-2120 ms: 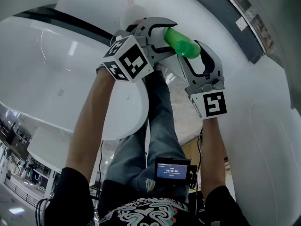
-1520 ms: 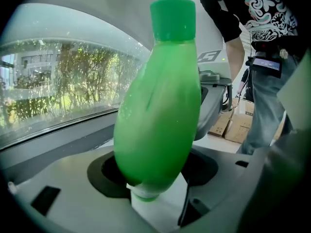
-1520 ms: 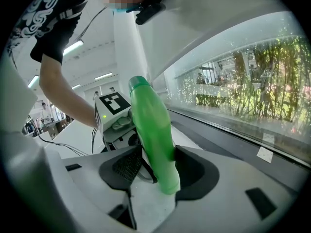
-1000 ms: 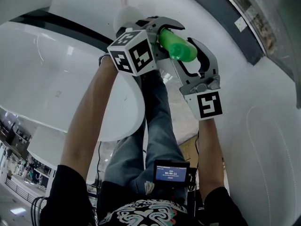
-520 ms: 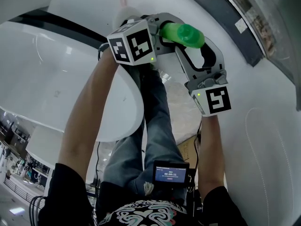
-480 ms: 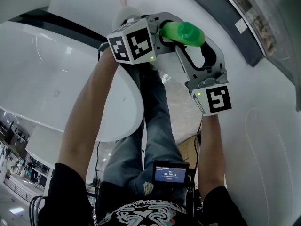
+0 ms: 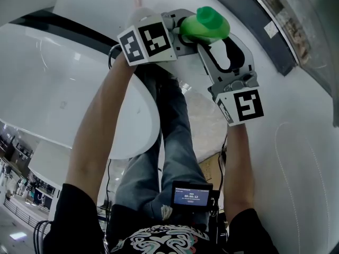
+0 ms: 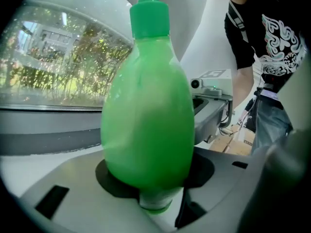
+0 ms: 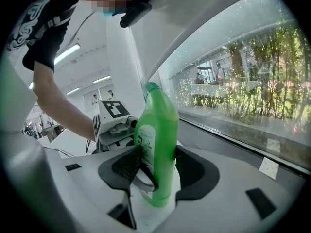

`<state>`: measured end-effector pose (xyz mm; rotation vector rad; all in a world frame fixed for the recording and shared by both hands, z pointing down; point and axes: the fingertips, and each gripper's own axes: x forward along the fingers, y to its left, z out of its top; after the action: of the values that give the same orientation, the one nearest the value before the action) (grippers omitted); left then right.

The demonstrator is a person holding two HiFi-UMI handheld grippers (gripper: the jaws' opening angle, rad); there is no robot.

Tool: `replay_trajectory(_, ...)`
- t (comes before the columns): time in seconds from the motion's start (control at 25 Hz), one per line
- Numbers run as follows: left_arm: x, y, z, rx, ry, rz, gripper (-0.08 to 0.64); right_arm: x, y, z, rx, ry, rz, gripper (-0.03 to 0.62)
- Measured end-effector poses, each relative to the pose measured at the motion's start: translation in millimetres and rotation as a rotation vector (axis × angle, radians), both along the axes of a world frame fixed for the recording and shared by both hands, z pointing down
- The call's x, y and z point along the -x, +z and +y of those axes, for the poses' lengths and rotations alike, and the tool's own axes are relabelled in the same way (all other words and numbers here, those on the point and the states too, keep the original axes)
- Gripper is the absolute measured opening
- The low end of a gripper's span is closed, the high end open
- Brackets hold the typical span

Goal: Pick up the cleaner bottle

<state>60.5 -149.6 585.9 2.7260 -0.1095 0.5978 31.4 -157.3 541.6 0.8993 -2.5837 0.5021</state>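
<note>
— Where's the bottle?
— Upright, cap up, gripped across its narrow side by the right fingers; left fingers closing on its broad body from the opposite side

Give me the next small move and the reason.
Probably let the left gripper finish closing, keeping both hands steady: its jaws are closing on the bottle, pads seemingly touching its wide sides, while the right gripper clamps its narrow sides.
</note>
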Motion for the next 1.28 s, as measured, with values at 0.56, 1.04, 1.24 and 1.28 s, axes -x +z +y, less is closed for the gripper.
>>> replay_trajectory(0.56,13.9,5.2,-27.3,0.217,-0.327,0.073,0.209,4.9,-4.5,-17.2,-0.037,0.056,0.034,0.175)
replay_trajectory(1.04,13.1,10.3,-23.2,0.371,-0.344,0.131,0.204,-4.6,-5.9,-25.7,0.013,0.092,-0.021,0.14)
replay_trajectory(1.24,13.0,13.6,-16.6,0.487,-0.376,0.179,0.202,-19.1,-4.3,-26.7,0.035,0.155,-0.05,0.13)
replay_trajectory(1.28,13.3,12.5,-16.2,0.523,-0.394,0.209,0.201,-21.2,-4.1,-26.3,0.039,0.165,-0.055,0.129)
